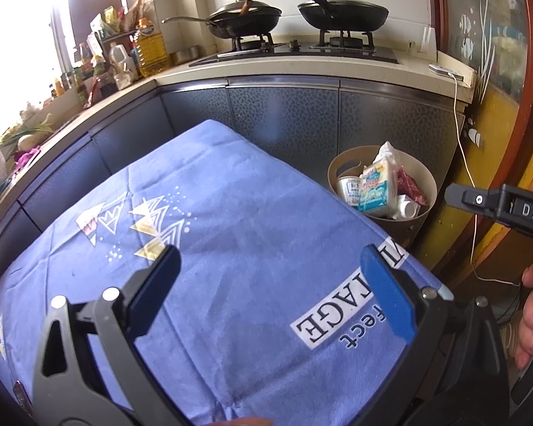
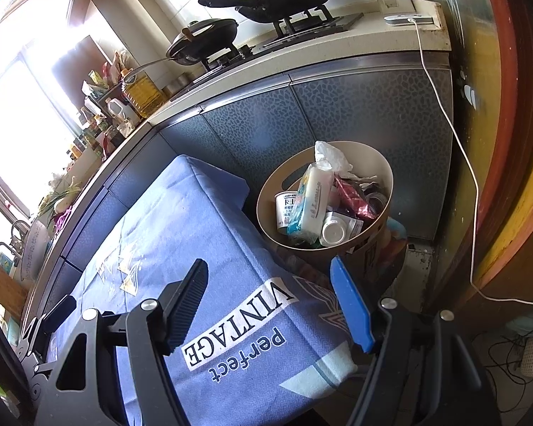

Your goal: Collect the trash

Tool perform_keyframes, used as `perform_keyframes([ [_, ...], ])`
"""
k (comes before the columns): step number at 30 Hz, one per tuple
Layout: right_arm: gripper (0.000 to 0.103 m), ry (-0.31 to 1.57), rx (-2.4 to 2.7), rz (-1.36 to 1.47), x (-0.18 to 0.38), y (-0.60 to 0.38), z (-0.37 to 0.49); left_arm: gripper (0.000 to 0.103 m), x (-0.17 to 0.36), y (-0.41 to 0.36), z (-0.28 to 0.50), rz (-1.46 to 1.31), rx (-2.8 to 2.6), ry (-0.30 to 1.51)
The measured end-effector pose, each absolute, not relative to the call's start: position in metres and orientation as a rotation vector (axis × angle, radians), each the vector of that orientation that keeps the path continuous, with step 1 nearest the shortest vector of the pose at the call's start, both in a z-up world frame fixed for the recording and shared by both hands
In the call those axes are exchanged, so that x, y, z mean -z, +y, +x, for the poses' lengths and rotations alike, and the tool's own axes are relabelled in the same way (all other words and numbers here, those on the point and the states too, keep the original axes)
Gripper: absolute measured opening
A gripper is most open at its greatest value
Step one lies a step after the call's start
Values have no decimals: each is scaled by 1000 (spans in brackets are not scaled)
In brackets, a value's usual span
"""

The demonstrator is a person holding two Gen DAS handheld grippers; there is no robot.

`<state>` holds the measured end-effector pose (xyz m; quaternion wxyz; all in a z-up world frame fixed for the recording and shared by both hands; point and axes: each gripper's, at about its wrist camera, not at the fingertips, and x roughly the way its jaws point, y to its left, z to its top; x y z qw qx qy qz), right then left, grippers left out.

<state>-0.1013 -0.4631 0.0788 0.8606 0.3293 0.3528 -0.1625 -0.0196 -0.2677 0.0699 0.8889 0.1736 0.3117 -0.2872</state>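
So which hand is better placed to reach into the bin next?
Probably the right. Its open tool faces the trash bin just beyond the cloth corner, while the open left tool sits over the blue cloth, bin off to its right.

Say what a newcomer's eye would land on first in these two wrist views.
The blue cloth printed "perfect VINTAGE" fills the foreground, bare of trash. Just past its far right corner stands the tan bin, already stuffed with a tissue pack, a small white cup and wrappers. Both the left gripper and the right gripper hang open and empty over the cloth, with two black pans on the stove behind.
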Motion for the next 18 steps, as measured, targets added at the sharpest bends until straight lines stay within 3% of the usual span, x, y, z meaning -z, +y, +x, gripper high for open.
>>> perform_keyframes([
  [18, 71, 745, 345, 700, -76, -463, -101, 97, -64, -269, -19, 366, 600, 670],
])
